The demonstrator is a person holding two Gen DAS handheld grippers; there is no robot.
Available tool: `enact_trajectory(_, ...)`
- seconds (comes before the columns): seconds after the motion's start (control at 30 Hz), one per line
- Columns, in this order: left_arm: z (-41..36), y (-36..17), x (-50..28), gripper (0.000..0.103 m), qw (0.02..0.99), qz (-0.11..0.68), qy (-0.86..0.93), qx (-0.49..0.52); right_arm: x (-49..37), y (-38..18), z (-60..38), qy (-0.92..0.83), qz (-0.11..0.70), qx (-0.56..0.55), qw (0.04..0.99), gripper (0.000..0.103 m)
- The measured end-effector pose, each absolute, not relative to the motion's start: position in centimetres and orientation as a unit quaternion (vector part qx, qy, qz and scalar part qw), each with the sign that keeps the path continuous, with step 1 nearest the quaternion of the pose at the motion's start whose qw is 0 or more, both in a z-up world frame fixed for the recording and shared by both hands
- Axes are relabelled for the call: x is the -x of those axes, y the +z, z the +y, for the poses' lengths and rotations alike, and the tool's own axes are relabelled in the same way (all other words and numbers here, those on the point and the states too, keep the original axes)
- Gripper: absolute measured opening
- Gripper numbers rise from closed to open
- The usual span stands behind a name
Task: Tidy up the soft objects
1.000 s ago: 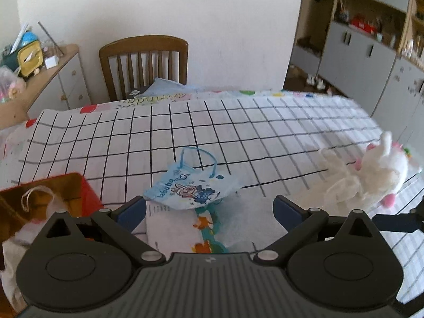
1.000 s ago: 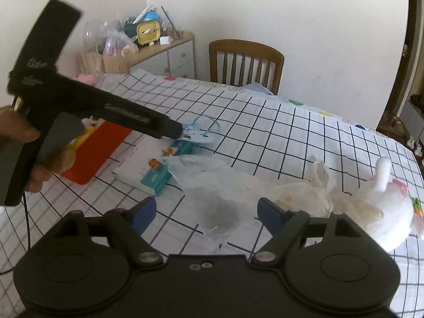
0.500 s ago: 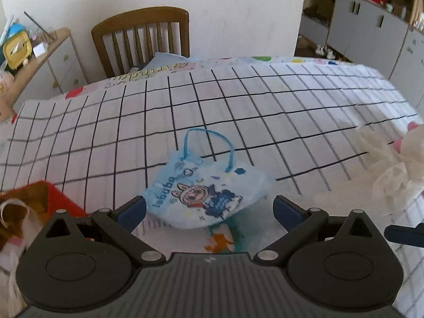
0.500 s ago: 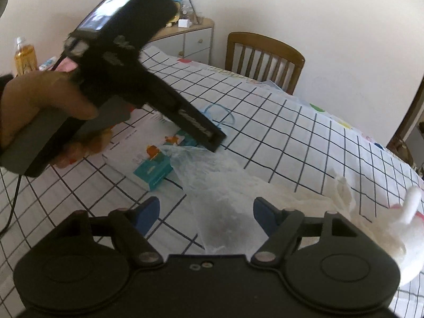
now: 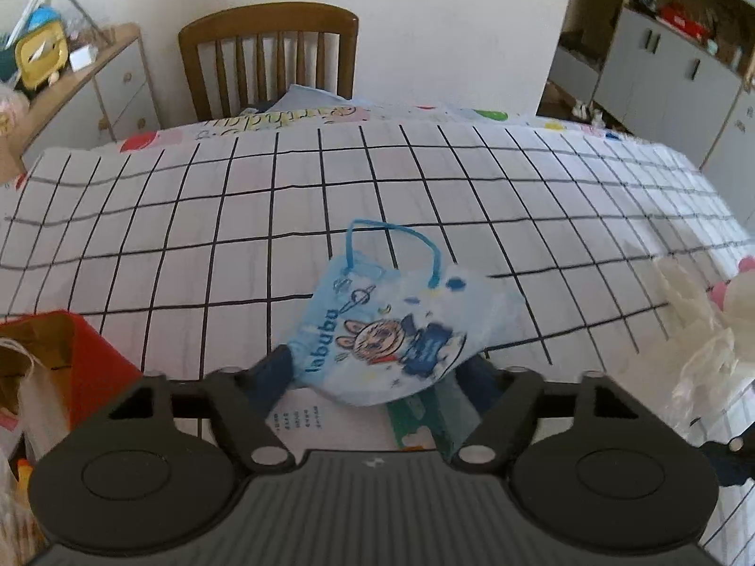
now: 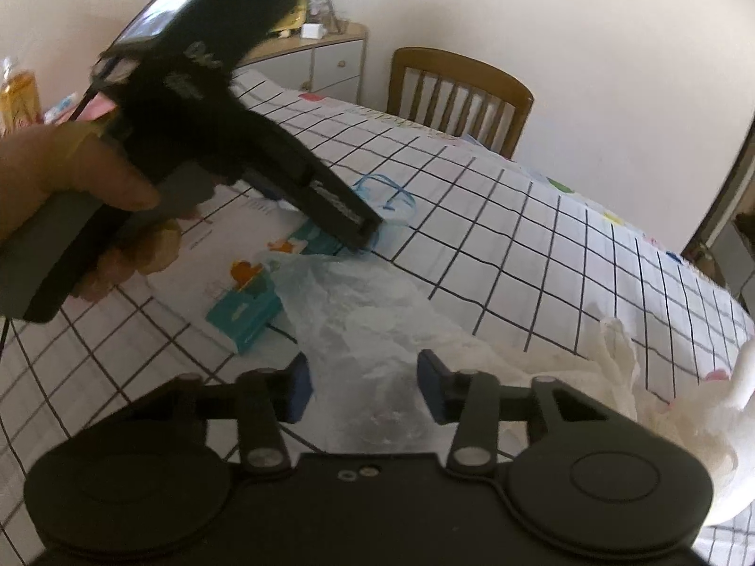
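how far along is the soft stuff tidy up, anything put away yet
Barely started. Nothing looks sorted yet: the blue face mask, clear plastic bag and white plush toy all lie loose on the checked tablecloth. In hand: the left gripper has just been closing around the mask, the right gripper around the bag. Left: lifting both, then the plush.
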State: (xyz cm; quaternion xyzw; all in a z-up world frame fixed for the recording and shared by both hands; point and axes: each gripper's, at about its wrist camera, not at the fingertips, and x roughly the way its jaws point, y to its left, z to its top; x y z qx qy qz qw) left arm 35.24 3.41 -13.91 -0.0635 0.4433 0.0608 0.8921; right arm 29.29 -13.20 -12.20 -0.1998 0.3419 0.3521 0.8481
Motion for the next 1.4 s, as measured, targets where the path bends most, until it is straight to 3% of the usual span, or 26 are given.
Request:
enact_trajectory(0.23, 4.4, -13.7, -35.0, 0.033, 0.894, 0.435, 0.055, 0.095, -30.8, -11.5, -14.7, 0.342, 0.362, 0.138, 0.856, 0.022)
enact_trajectory(0.47, 4.3, -13.0, -34.3, 0.015, 0.9, 0.424, 0.063, 0.079, -31.4, -10.8, -16.3, 0.327, 0.364, 0.094, 0.867, 0.006)
enact_trajectory(1.07, 4.6, -7.8, -30.1, 0.008, 0.919, 0.378, 0.048, 0.103, -31.0, -5.5, -19.8, 0.329, 0.35, -0.009, 0.877, 0.002)
enact_trajectory(1.4, 2.2, -7.3, -25.4, 0.008, 0.913, 0.397, -0.008, 0.099, -29.3, -4.7, -21.6, 0.333, 0.356, -0.017, 0.873, 0.002)
